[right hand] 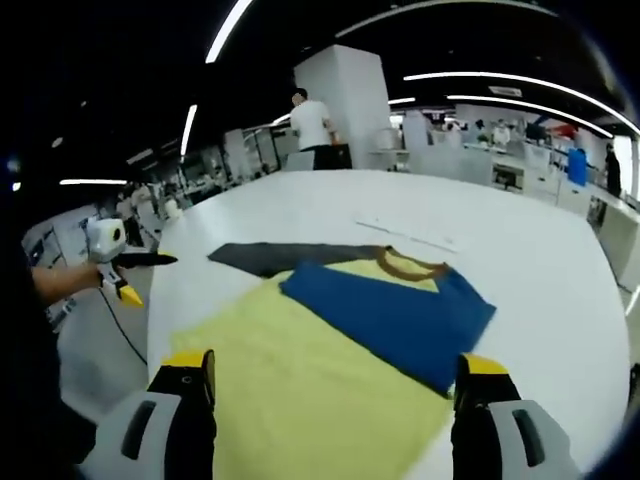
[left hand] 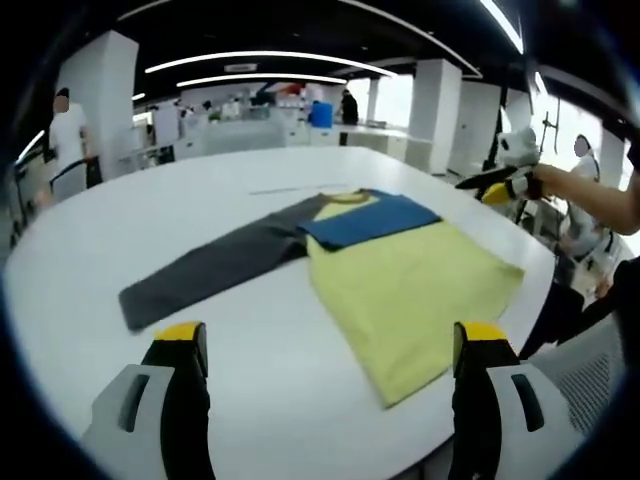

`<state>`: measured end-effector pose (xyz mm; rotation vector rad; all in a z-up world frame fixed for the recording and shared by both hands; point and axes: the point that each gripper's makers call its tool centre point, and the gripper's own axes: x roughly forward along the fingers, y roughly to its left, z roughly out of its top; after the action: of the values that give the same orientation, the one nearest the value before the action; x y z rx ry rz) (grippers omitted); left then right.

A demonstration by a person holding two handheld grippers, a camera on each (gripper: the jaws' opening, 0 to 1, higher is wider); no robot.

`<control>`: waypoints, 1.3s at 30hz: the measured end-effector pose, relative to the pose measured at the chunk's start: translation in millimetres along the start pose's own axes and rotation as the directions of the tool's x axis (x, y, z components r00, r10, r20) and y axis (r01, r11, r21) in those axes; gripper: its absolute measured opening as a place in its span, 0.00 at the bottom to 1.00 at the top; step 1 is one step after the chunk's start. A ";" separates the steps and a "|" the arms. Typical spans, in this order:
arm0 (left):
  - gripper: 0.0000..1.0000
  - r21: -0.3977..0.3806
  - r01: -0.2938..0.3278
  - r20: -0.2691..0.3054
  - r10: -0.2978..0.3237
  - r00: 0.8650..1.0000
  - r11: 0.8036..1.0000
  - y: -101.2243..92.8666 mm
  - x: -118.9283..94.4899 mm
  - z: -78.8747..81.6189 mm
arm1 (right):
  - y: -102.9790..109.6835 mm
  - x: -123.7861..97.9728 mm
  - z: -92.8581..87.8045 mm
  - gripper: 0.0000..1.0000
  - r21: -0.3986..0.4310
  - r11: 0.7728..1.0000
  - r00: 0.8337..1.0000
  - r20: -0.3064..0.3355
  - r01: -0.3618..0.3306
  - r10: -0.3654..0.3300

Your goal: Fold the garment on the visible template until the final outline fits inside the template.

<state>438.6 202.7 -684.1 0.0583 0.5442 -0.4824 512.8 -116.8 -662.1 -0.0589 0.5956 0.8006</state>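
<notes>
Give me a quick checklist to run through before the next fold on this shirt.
1. Left gripper open and empty: ok.
2. Right gripper open and empty: ok.
3. Blue sleeve folded over the yellow body: ok.
4. Grey sleeve folded in: not ok, it lies stretched out on the table.
5. Whole garment on the table: ok in the left gripper view.
6. Template outline under the shirt: cannot tell.
</notes>
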 end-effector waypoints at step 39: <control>0.81 -0.226 -0.417 0.042 0.437 0.899 0.880 173.8 -3.6 14.5 | 35.1 -23.5 -18.9 0.95 -0.063 0.998 1.000 -0.019 -0.003 0.002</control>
<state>522.2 355.8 -682.4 -0.0478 0.4714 0.0090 466.7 -112.6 -659.7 -0.1235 0.5887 0.8221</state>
